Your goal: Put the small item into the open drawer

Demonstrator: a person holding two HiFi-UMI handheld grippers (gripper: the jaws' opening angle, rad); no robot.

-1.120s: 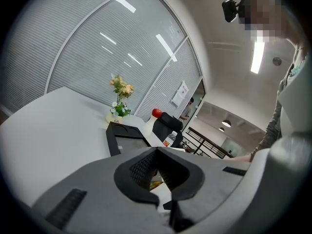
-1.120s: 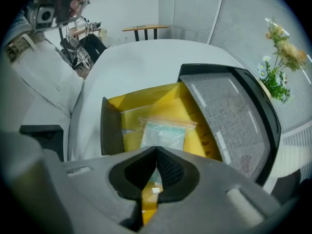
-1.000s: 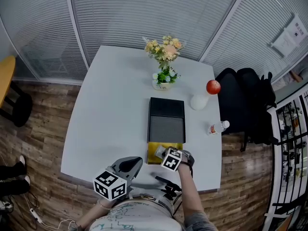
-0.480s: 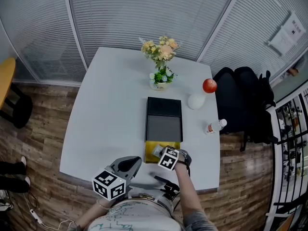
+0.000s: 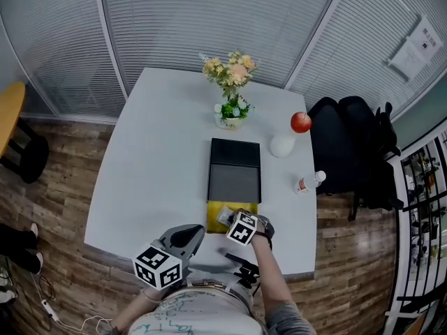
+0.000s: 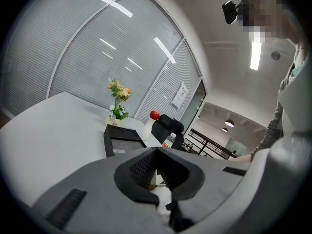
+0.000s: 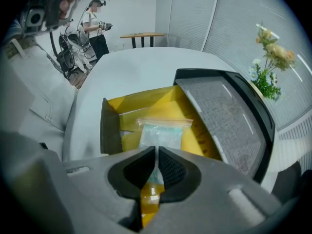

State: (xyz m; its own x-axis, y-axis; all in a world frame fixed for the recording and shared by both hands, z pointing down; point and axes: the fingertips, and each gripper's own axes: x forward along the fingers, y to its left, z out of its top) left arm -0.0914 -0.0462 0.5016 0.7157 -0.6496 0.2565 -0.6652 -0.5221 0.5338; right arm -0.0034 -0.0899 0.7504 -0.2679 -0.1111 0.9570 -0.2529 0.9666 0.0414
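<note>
A small clear plastic bag [image 7: 161,133] with a pale green item inside lies in the open yellow drawer [image 7: 141,101] of a black box [image 5: 235,169]. My right gripper [image 7: 156,152] points steeply down over the drawer's front, and its pads are closed on the bag's near edge. From the head view the same gripper [image 5: 229,219] sits at the drawer [image 5: 213,213], hiding most of the bag. My left gripper [image 5: 199,230] hovers level at the table's near edge, left of the drawer. Its jaws [image 6: 157,152] meet at the tips with nothing between them.
On the white table [image 5: 154,159] behind the box stand a flower pot [image 5: 230,114], a white vase [image 5: 282,146] with a red apple [image 5: 300,122] on top, and a water bottle [image 5: 307,182]. A black chair [image 5: 349,142] stands at the table's right side. Another person [image 7: 93,26] stands far off.
The head view has drifted slightly, so everything sits a little further left. Both grippers keep their places, the right one still over the drawer with the bag.
</note>
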